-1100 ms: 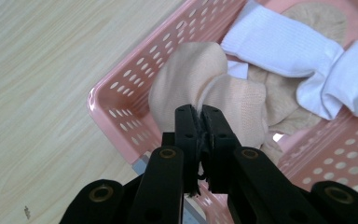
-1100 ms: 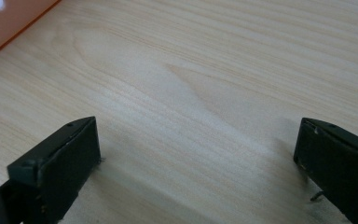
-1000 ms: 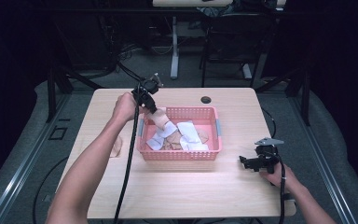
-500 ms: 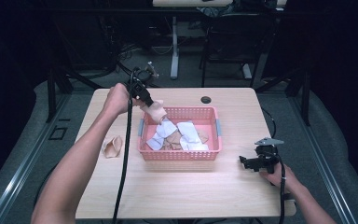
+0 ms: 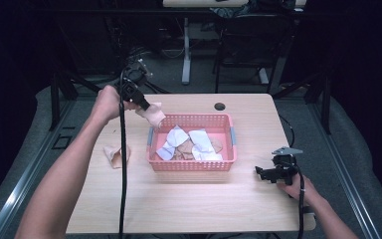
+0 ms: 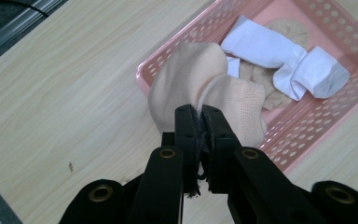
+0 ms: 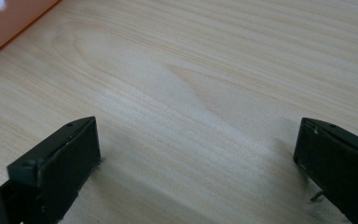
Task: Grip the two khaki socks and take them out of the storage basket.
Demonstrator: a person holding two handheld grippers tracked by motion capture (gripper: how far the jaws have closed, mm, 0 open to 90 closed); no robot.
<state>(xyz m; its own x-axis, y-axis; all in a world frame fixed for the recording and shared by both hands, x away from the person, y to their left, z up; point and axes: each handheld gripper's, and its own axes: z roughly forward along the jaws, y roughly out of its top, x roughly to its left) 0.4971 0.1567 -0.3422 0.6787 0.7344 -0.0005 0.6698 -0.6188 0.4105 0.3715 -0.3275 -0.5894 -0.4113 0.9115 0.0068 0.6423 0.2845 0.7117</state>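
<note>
Left gripper view: the left gripper (image 6: 200, 116) is clamped on a beige sock (image 6: 205, 88), held over the basket's (image 5: 229, 134) far-left corner. The right gripper (image 7: 198, 154), jaws apart, rests near the tabletop's (image 5: 179, 199) right edge.

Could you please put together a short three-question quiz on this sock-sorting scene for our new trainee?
1. True or false: the left gripper is shut on the beige sock.
2. Where does the held sock hang? A) deep inside the pink basket B) over the basket's outer corner C) flat on the table
3. How do the jaws of the right gripper stand, and what lies between them?

Key:
1. True; the jaws pinch the sock's fabric.
2. B; it hangs at the basket's corner, above the rim.
3. Wide apart, with nothing but bare table between them.
</note>
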